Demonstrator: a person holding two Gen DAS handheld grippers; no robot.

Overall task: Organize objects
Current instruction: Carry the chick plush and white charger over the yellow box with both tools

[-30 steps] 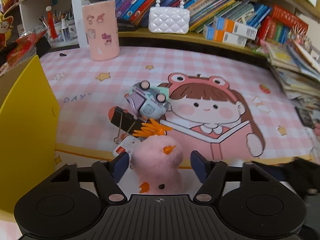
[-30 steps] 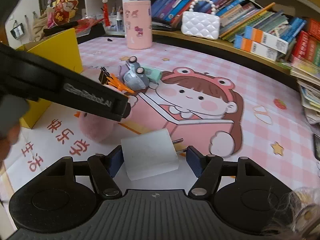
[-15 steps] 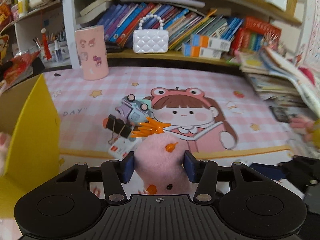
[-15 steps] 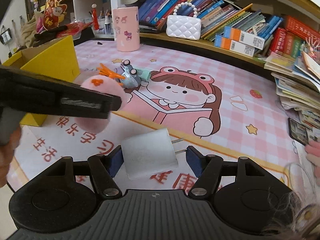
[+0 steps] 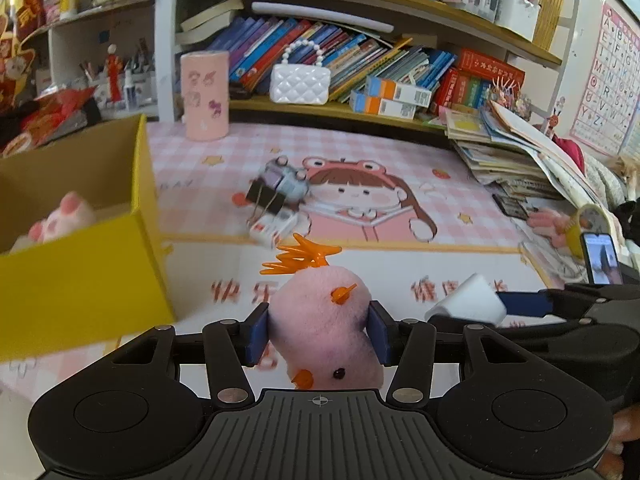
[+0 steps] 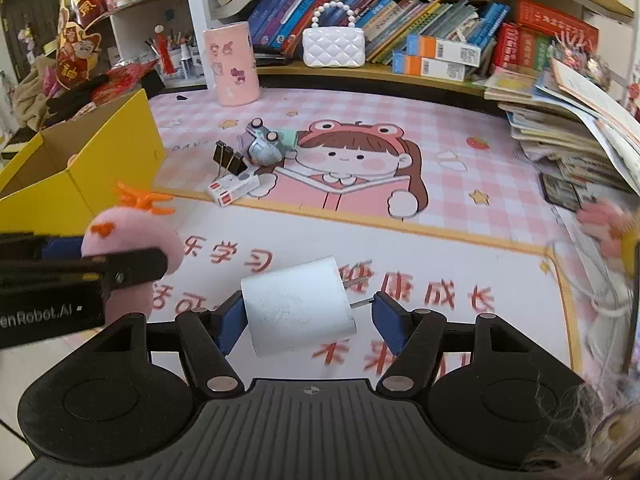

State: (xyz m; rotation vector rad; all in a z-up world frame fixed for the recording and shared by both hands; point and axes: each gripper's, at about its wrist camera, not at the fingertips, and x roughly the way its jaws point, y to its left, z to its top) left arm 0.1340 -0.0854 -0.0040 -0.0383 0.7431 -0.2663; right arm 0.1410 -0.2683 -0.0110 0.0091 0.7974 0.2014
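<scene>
My left gripper is shut on a pink plush toy with orange spikes, held in the air above the mat's near part. The same pink plush toy shows at the left of the right wrist view. A yellow cardboard box stands open just left of it, with a pink plush paw inside. My right gripper is shut on a white charger plug: one pad is on its body and the prongs touch the other. It is off the mat, to the right of the left gripper.
On the pink cartoon mat lie a toy car, a black binder clip and a small eraser box. A pink cup and white purse stand at the back. Stacked books crowd the right.
The left jaws shut on the pink plush, lifted it and carried it back toward the yellow box. The right gripper rose and drew back with the charger.
</scene>
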